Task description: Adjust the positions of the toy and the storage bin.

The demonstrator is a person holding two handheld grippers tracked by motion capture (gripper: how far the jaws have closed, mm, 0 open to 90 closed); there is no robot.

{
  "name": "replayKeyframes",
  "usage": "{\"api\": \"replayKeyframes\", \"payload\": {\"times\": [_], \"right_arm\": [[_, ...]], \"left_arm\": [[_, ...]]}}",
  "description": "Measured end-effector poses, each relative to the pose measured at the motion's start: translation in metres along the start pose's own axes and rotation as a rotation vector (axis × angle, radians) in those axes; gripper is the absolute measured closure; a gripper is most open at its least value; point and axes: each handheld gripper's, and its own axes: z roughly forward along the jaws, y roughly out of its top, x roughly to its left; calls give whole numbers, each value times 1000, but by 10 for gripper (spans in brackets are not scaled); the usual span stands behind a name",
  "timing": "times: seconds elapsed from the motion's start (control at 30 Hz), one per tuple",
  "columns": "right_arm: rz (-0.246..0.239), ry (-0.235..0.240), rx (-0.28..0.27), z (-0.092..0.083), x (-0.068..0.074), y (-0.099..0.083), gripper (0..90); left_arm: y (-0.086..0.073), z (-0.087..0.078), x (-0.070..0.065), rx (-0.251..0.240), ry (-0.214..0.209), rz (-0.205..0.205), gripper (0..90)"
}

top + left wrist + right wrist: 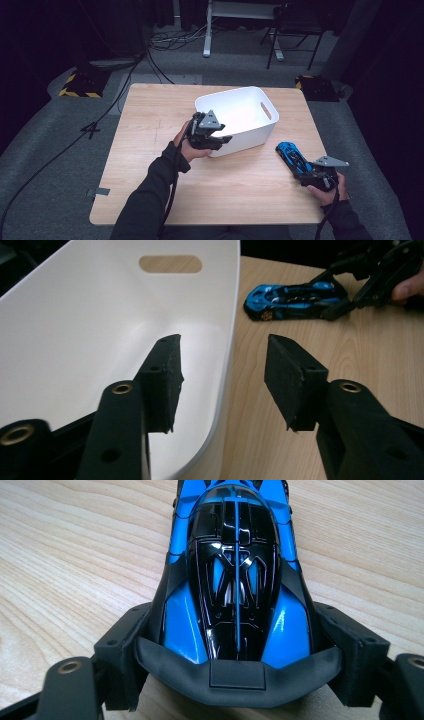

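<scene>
Blue-and-black toy car (235, 580) sits on the wooden table (150, 150), well apart from the white bin (240, 107), off its handle-slot end toward the person. Right gripper (235, 645) pinches the car's rear, one pad against each flank. Left gripper (222, 385) hangs at the bin's near rim, jaws spread, one over the bin's inside, one over the table; nothing between them.

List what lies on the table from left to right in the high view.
Left tool in the person's left hand → white plastic bin with cut-out handles → blue and black toy race car → right tool, closed on the car's rear end.
</scene>
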Motion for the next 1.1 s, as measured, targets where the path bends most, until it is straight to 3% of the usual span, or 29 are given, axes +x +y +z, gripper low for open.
{"api": "replayKeyframes", "payload": {"times": [0.07, 0.2, 0.3, 0.37, 0.5, 0.53, 0.6, 0.67, 0.83, 1.1], "right_arm": [[4, 3, -1, 0, 0, 0, 240], [-3, 3, -2, 0, -1, 0, 240], [-7, 2, -3, 0, -1, 0, 240], [-6, 3, -2, 0, -1, 0, 240], [-6, 3, -3, 0, -1, -1, 239], [-5, 4, -3, 0, -1, -1, 239], [-2, 5, -2, 0, -1, -1, 239], [-4, 5, -2, 0, -1, -1, 239], [-1, 7, -2, 0, -1, -1, 238], [2, 8, -3, 0, -1, -1, 238]], "left_arm": [[8, 8, -7, -5, 21, 3, 397], [26, 32, -22, 17, 3, 12, 367], [37, 51, -27, 62, 64, -36, 350], [41, 62, -28, 57, 91, -105, 352], [40, 76, -32, 71, 128, -105, 464], [39, 78, -32, 76, 121, -103, 546], [37, 78, -31, 99, 150, -76, 613], [35, 75, -27, 81, 162, -104, 720], [31, 64, -22, 141, 122, -24, 766], [11, 33, -22, 140, -11, 55, 766]]}}
